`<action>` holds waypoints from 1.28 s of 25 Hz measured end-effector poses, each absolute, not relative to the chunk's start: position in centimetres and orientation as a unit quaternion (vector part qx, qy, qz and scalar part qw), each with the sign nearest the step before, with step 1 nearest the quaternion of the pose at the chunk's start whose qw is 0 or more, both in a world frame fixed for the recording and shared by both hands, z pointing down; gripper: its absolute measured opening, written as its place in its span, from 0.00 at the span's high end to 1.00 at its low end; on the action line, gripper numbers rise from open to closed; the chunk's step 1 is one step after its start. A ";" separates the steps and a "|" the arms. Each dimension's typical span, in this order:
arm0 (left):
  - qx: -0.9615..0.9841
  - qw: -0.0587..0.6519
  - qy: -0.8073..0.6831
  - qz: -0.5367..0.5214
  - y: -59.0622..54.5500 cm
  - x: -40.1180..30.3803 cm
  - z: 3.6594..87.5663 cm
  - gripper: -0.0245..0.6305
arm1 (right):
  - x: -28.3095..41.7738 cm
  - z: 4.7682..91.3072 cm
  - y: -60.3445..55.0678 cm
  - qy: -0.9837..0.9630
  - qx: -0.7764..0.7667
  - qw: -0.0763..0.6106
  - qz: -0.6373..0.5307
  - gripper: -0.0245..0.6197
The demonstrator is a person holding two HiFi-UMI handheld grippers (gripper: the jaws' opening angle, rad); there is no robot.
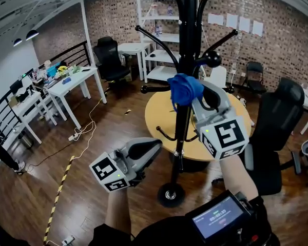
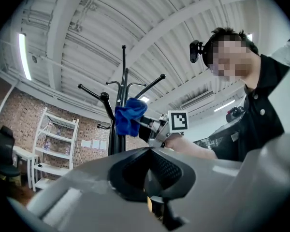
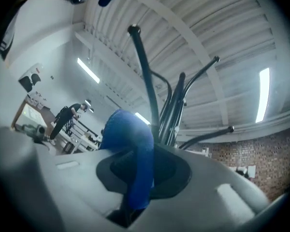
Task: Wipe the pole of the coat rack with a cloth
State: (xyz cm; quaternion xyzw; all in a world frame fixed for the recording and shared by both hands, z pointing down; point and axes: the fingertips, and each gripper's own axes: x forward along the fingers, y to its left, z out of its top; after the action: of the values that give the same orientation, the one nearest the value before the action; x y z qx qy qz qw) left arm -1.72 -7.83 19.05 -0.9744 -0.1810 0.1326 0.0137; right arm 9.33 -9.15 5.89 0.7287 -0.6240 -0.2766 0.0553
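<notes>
Right gripper (image 1: 194, 96) aloft, cloth (image 1: 183, 88) seemingly pole-side (image 1: 188, 24)

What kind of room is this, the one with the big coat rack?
Probably an office or a workroom. There are white desks with things on them, black office chairs, and a white shelf against a brick wall.
</notes>
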 end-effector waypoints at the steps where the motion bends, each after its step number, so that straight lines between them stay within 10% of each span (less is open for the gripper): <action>1: -0.975 0.008 -0.180 0.130 -7.9 -1.8 19.4 0.96 | 9.3 7.5 -9.7 -0.626 0.729 0.070 -0.267 0.89; 15: -0.979 -0.084 -0.165 0.083 -9.1 -1.2 26.5 0.96 | 10.7 39.1 -9.1 -0.689 0.704 0.161 0.065 0.89; 32: -0.982 -0.059 -0.164 0.073 -9.5 0.1 26.1 0.96 | 11.2 32.6 -10.2 -0.676 0.728 0.117 -0.022 0.89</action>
State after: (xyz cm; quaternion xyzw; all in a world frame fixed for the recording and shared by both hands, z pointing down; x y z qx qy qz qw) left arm 0.12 -9.49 26.07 -0.9820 -0.1642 0.0726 -0.0592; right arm 11.16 -10.16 32.63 0.7275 -0.6757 -0.0217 0.1171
